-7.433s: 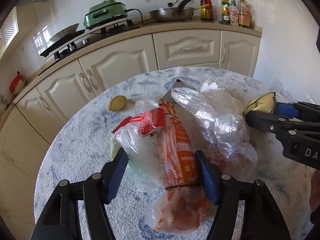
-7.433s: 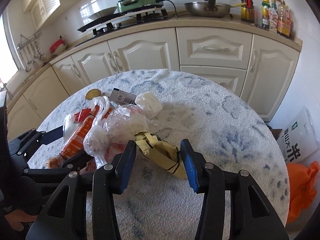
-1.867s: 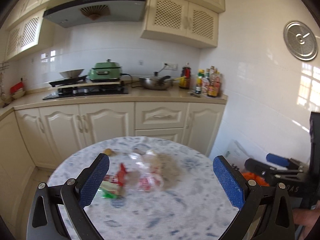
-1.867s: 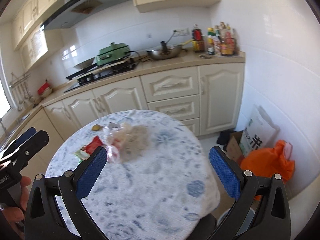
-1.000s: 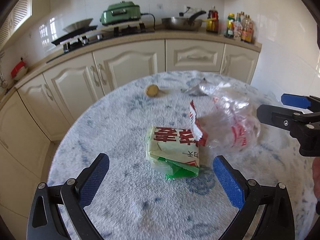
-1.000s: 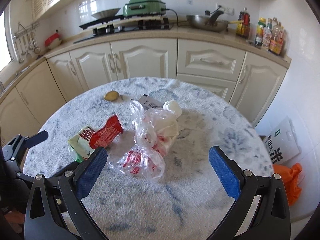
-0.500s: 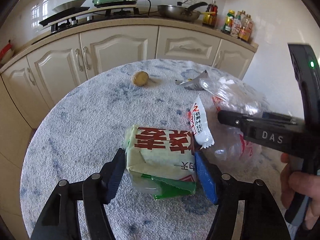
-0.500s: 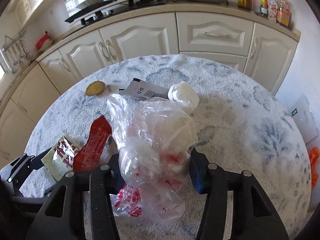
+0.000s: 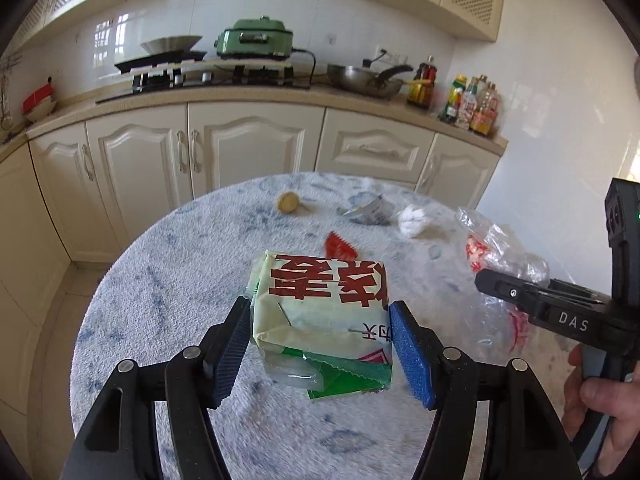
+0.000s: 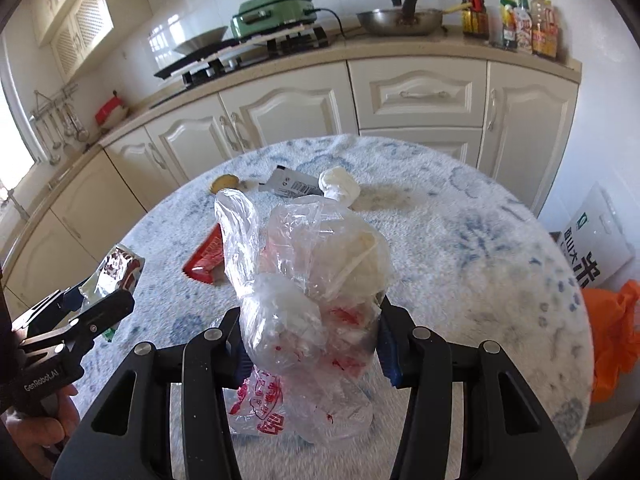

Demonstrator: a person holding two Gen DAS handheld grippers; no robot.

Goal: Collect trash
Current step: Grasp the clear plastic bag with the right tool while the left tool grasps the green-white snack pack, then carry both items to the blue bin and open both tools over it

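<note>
My left gripper (image 9: 320, 344) is shut on a pale green food package (image 9: 320, 304) with big red characters and holds it above the round table (image 9: 160, 300). My right gripper (image 10: 310, 344) is shut on a crumpled clear plastic bag (image 10: 312, 272) with red print, lifted off the table. On the table lie a red wrapper (image 10: 206, 258), a white crumpled wad (image 10: 338, 186), a grey barcode packet (image 10: 290, 185) and a small round brown piece (image 10: 225, 181). The right gripper with its bag also shows in the left wrist view (image 9: 500, 256).
The table has a fluffy blue-white cover. Cream cabinets (image 9: 248, 148) and a counter with a stove, a green cooker (image 9: 256, 40), a pan and bottles stand behind. An orange bag (image 10: 612, 332) and a white sack (image 10: 596, 240) lie on the floor at right.
Both grippers have lifted their loads off the table. The red wrapper stayed on the table. The views tilted up toward the counter.
</note>
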